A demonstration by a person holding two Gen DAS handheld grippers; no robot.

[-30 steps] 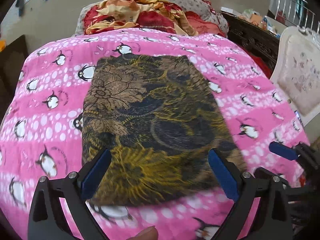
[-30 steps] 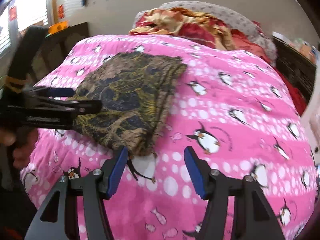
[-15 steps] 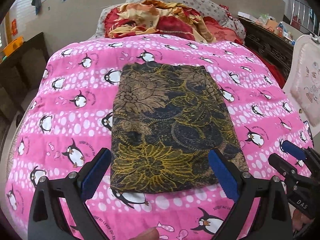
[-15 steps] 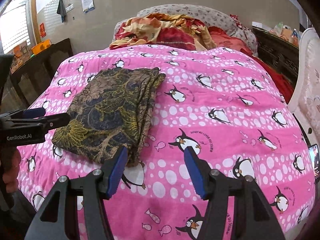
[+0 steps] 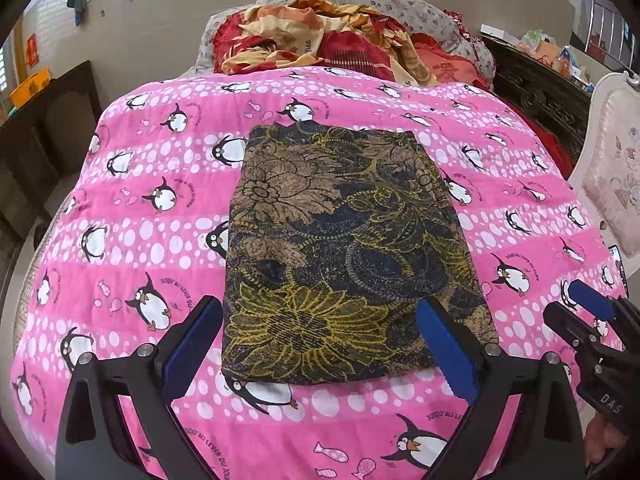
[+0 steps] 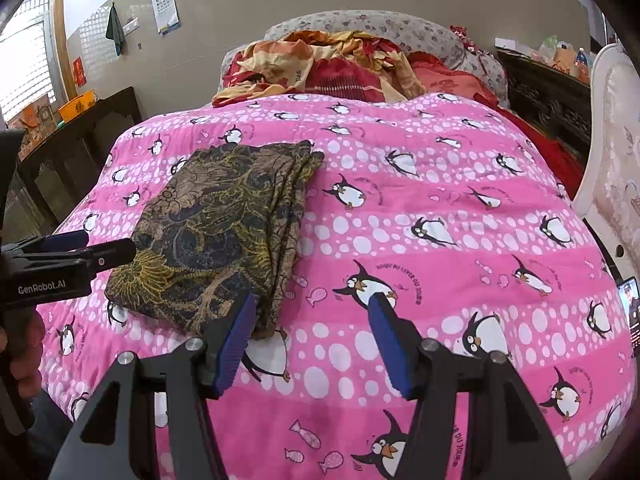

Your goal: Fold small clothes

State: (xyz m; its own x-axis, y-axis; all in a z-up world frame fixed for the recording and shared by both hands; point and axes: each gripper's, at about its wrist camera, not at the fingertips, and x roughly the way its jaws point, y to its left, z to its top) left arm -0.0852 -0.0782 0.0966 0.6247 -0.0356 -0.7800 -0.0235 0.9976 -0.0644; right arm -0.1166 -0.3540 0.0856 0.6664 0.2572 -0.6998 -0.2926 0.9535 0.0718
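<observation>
I have the folded cloth lying flat on the pink penguin quilt, a neat dark rectangle with brown and yellow flower print, set toward the left half of the bed as my right wrist camera sees it. Its stacked layer edges show along the right side in that view, and its near edge sits close to the near end of the bed.

My left gripper hangs above the near edge of the cloth with its jaws spread wide; the blue pads stand either side of the cloth's near corners and nothing is pinched between them. My right gripper is also parted and empty, hovering over bare quilt just right of the cloth's near right corner; its left pad overlaps that corner in the picture, but I cannot tell whether it touches.

From the left camera the right gripper shows at the far right edge, well clear of the cloth. A hand grips the left tool's handle at the left edge.

At the far end of the bed lies a heap of red and orange bedding against a floral pillow
</observation>
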